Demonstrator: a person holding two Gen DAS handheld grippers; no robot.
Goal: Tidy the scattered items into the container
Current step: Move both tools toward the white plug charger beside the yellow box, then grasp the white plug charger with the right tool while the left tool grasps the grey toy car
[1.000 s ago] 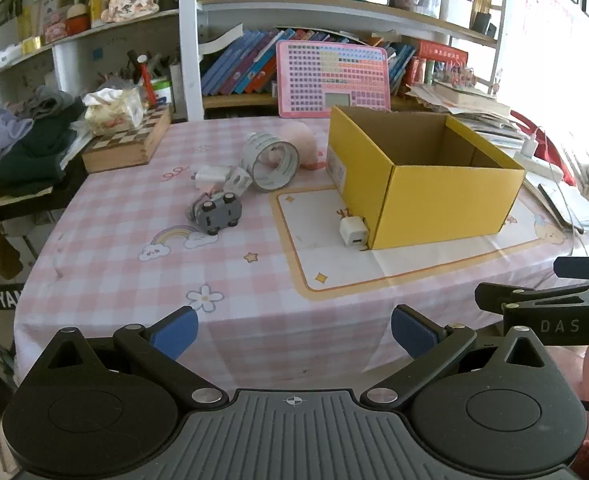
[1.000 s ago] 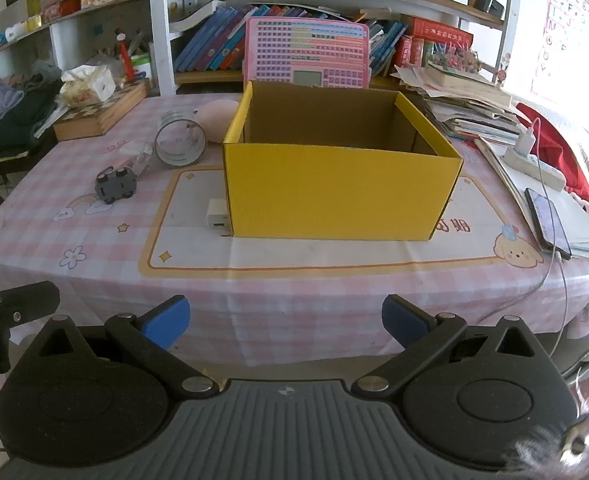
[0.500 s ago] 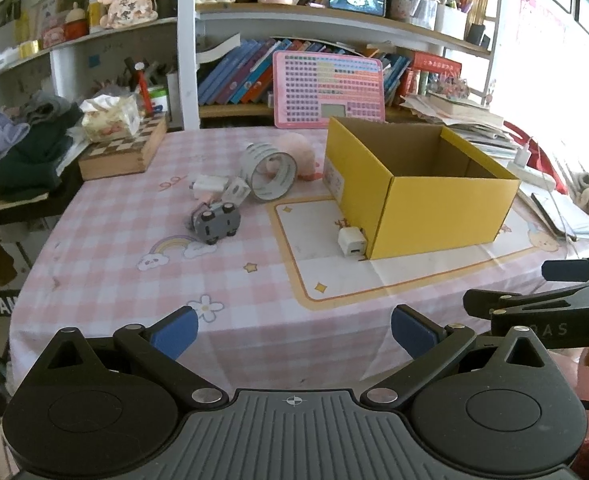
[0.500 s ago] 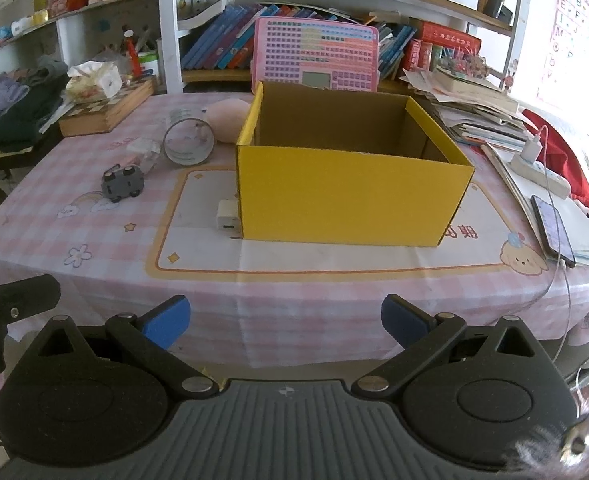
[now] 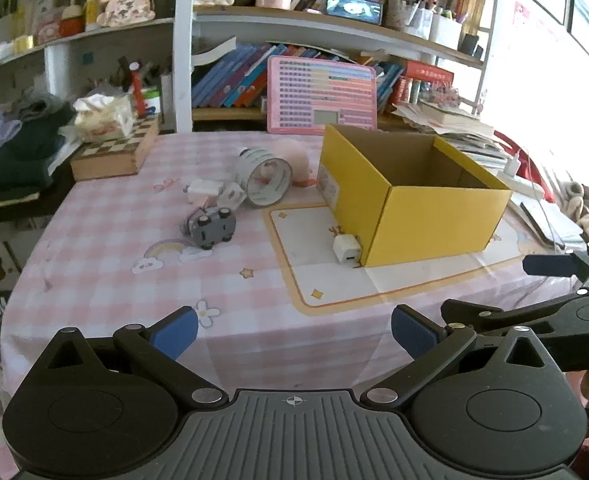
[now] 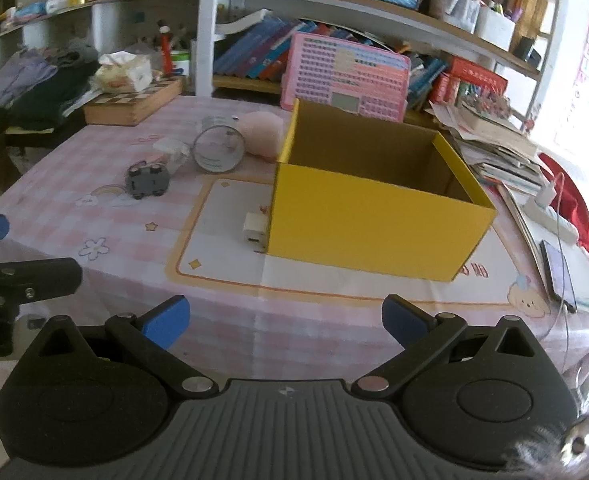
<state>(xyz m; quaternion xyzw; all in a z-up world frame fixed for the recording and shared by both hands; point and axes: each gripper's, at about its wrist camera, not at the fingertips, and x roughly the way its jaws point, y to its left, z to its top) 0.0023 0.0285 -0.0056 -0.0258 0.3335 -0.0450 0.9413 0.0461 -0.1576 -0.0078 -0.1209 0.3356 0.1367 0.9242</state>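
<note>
A chessboard box with a tissue pack on top sits beside stacked books

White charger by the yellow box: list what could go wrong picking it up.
The white charger sits against the yellow box wall, so one of the jaws may not fit between them and could shove the box. The toy car lies on its side and might roll if bumped.

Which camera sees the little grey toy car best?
The left wrist view: the little grey toy car sits nearer the middle there, larger, lying on its side with wheels showing. In the right wrist view the car is smaller, off to the left, though still unblocked.
</note>
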